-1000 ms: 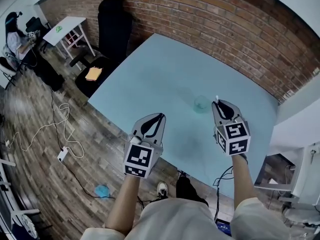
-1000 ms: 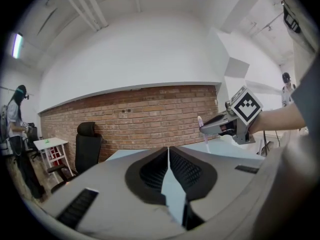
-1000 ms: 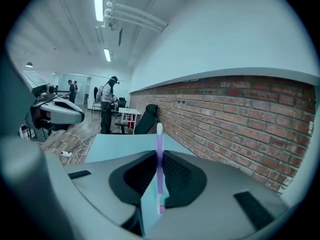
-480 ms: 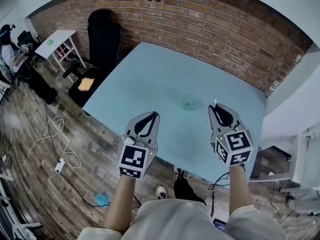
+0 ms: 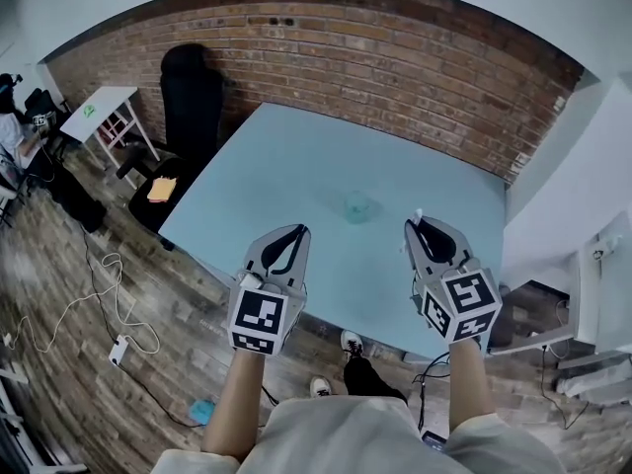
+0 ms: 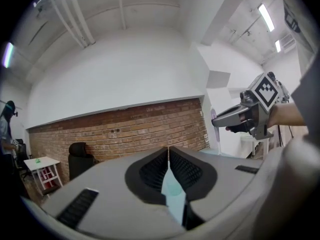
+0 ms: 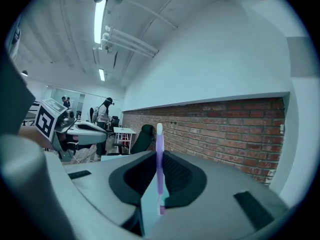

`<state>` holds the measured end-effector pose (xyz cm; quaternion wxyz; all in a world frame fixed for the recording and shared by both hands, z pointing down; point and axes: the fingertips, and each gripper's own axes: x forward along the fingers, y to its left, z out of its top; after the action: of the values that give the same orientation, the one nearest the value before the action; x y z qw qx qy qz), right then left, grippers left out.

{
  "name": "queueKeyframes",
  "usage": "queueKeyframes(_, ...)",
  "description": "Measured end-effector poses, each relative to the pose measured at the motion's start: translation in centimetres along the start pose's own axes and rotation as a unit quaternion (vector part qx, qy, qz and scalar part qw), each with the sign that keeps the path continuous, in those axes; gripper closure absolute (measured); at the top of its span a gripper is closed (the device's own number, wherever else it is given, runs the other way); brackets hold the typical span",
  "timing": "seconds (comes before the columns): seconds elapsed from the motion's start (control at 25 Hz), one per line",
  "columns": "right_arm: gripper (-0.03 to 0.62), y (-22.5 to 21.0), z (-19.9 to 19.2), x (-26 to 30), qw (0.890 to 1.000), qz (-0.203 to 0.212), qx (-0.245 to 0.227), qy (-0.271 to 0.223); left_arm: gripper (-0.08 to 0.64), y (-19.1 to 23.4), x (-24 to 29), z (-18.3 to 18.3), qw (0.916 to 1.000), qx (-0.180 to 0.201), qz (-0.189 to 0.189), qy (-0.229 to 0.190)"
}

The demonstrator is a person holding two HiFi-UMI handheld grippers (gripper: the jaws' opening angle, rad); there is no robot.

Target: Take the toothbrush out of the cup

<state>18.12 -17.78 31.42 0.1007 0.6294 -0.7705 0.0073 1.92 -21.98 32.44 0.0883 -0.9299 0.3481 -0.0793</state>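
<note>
right gripper [image 7: 159, 155]: jaws are clamped on a slim purple plastic toothbrush [image 7: 159, 176], which is held upright | left gripper [image 6: 168, 151]: jaws are pressed together, nothing is held | small clear glass cup [image 5: 357, 206]: is seen standing on the pale blue table [image 5: 286, 156], apart from the toothbrush

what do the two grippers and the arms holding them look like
Both the left gripper and the right gripper are grey wedge-shaped shells that taper to a point, with black ribbed pads lining the jaws. Each carries at its rear a white cube printed with black square markers. The forearms are bare; pale sleeves show near the shoulders.
</note>
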Motion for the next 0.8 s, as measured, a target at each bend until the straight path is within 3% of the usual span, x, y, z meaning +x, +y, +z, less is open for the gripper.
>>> queueKeyframes(0.8, 0.561, 1.9, 3.3, -4.9, 0.999, -0.016, -0.009, -0.038, 0.528, -1.8, -2.7, 4.5, 0.9986, 0.034, -0.018, -0.036)
